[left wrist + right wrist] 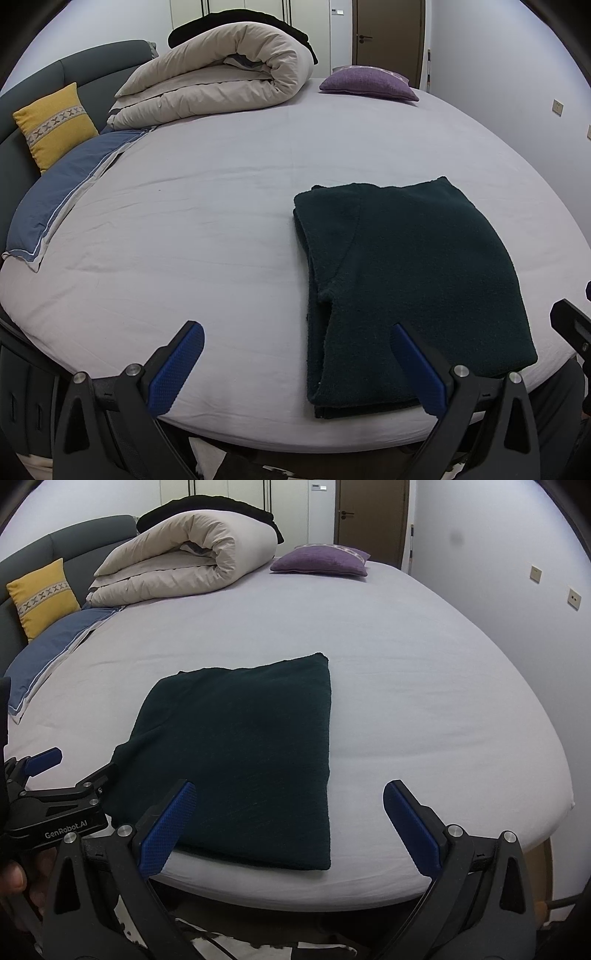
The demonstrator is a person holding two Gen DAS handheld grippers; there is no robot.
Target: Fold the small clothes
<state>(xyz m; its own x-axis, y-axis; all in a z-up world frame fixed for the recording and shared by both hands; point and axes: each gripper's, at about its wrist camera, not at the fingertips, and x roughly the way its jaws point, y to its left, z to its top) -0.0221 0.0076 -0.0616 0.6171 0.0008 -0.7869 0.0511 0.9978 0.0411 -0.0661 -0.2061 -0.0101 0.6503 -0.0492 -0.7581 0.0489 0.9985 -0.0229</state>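
Observation:
A dark green fleece garment (413, 280) lies folded into a flat rectangle on the pale grey bed sheet (192, 229), near the bed's front edge. My left gripper (297, 334) hovers open at that edge, its right finger over the garment's left side, nothing between the blue pads (173, 373). In the right wrist view the same garment (243, 760) sits centre-left. My right gripper (288, 794) is open above its front right corner, holding nothing. The left gripper's body (55, 805) shows at the far left there.
A rolled beige duvet (218, 77) lies at the back of the bed, with a purple cushion (369, 83) beside it. A yellow cushion (55, 125) and a blue pillow (70, 184) rest against the grey headboard (85, 66) on the left. A white wall (517, 590) borders the right.

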